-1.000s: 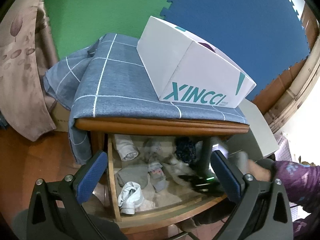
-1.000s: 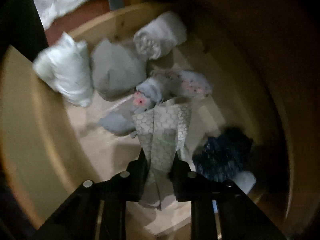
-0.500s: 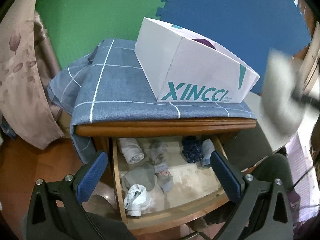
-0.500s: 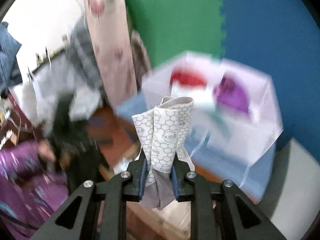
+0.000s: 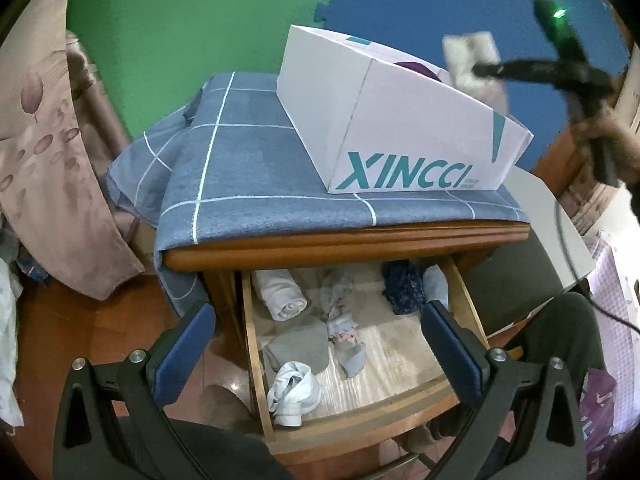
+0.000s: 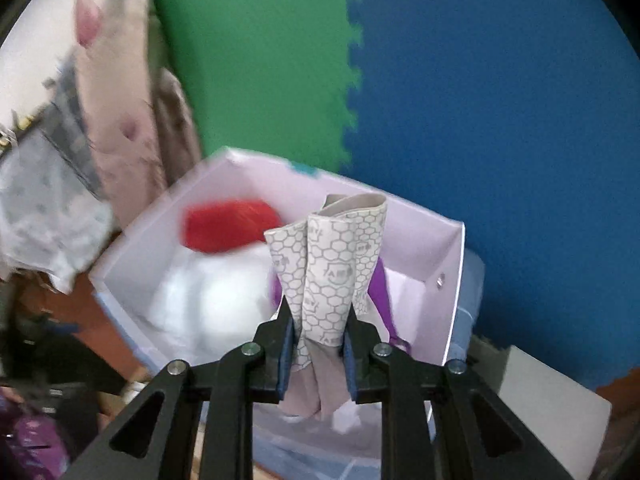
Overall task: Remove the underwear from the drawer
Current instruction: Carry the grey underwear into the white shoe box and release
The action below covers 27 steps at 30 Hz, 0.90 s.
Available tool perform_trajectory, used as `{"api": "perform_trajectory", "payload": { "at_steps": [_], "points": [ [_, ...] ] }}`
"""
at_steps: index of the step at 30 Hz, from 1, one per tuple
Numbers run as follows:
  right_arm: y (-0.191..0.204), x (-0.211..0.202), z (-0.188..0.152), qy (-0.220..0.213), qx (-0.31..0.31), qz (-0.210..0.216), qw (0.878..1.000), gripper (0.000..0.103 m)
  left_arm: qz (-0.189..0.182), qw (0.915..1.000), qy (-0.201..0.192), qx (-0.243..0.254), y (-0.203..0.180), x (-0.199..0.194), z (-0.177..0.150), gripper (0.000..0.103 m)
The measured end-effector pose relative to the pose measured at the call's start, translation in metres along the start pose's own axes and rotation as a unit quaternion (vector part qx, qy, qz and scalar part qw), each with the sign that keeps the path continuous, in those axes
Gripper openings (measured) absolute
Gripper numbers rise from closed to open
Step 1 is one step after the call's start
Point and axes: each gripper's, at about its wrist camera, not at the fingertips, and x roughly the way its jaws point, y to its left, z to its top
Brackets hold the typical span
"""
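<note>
Left wrist view: wooden worktop (image 5: 344, 240) under blue checked cloth (image 5: 248, 168) carries white box (image 5: 400, 128), drawer (image 5: 360, 412) open below, left claw (image 5: 316, 348) spread wide, empty; right wrist view: right claw (image 6: 318, 344) clenched on honeycomb-print underwear (image 6: 332, 264) above box, green and blue mats behind.

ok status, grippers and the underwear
Right gripper shut on honeycomb-print underwear, above white box. Left gripper open, empty, over open drawer. Nothing blocking.

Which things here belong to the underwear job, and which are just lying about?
Job: honeycomb-print underwear clamped in right gripper; open drawer; white box.
Lying about: checked blue cloth; floral curtain; open left gripper.
</note>
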Motion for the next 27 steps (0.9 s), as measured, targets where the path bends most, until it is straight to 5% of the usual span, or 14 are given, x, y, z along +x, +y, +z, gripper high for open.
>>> {"api": "perform_trajectory", "payload": {
  "at_steps": [7, 10, 12, 15, 20, 22, 27],
  "points": [
    [-0.002, 0.057, -0.018, 0.057, 0.009, -0.012, 0.998, 0.023, 0.009, 0.9997, 0.015, 0.015, -0.005, 0.008, -0.001, 0.102],
    [0.0, 0.066, -0.02, 0.064, 0.007, -0.024, 0.998, 0.04, 0.02, 0.9992, 0.019, 0.029, -0.01, 0.01, -0.002, 0.102],
    [0.007, 0.059, -0.024, 0.04, 0.005, -0.034, 0.999, 0.054, 0.027, 0.9985, 0.025, 0.04, -0.014, 0.013, -0.003, 0.102],
    [0.016, 0.019, -0.035, -0.055, 0.024, -0.055, 0.997, 0.056, 0.04, 0.9974, 0.025, 0.054, -0.018, 0.014, -0.005, 0.102],
    [0.014, -0.066, -0.099, -0.208, 0.095, -0.036, 0.973, 0.073, 0.049, 0.9962, 0.029, 0.066, -0.02, 0.016, -0.007, 0.102],
    [0.013, -0.082, -0.136, -0.221, 0.113, -0.034, 0.968, 0.079, 0.054, 0.9956, 0.029, 0.07, -0.021, 0.017, -0.008, 0.102],
    [-0.004, -0.087, -0.223, -0.171, 0.164, -0.078, 0.968, 0.079, 0.07, 0.9926, 0.031, 0.094, -0.029, 0.021, -0.012, 0.102]
  ]
}}
